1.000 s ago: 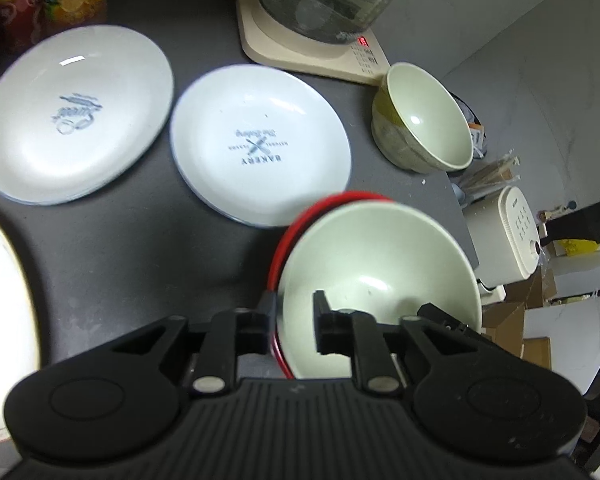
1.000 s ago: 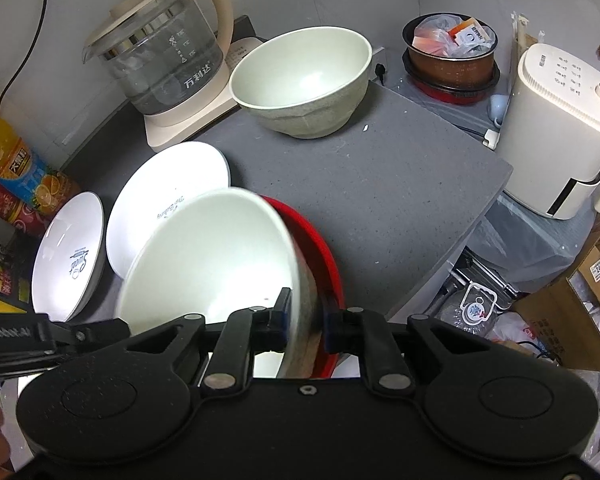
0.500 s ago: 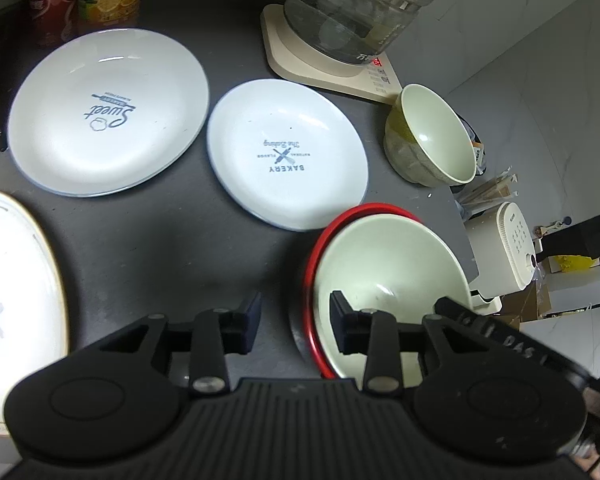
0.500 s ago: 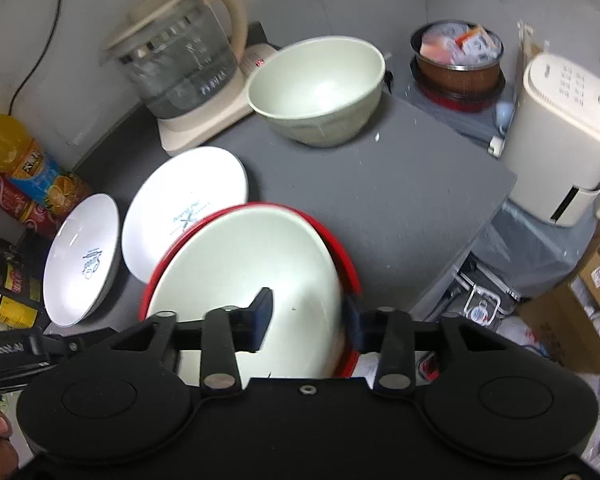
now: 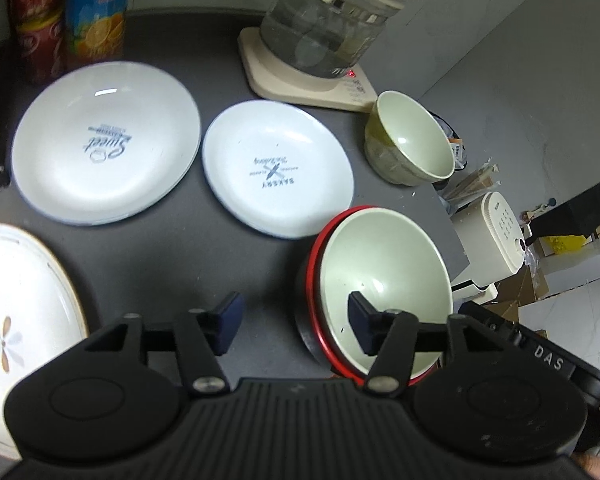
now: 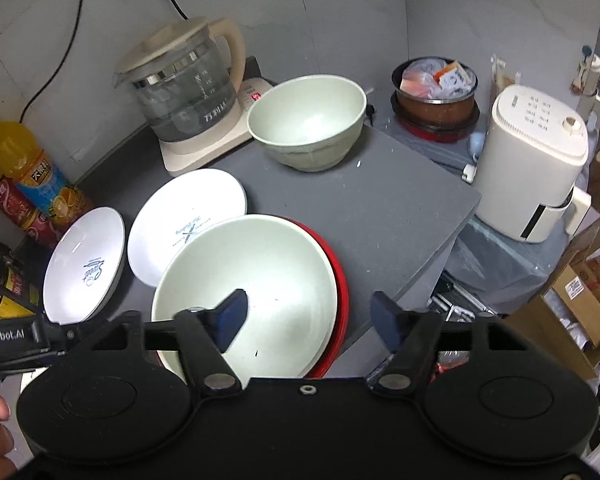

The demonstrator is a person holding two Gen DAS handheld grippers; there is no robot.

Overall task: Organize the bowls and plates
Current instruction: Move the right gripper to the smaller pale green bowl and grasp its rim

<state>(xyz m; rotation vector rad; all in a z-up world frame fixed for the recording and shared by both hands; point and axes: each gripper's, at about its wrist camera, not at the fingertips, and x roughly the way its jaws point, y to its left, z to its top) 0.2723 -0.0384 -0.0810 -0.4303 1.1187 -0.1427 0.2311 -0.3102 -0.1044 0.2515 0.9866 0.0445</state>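
A: Left wrist view: where is the pale green bowl [image 5: 384,280]?
B: Mouth up, nested in a red-rimmed bowl [image 5: 314,276] near the dark grey surface's [image 5: 148,248] corner. It is round, with no long axis.
A: And the fingers?
B: The left gripper [image 5: 292,322] is opening, straddling both rims without pressing. The right gripper [image 6: 308,316] is opening too, straddling their far side, clear of them.
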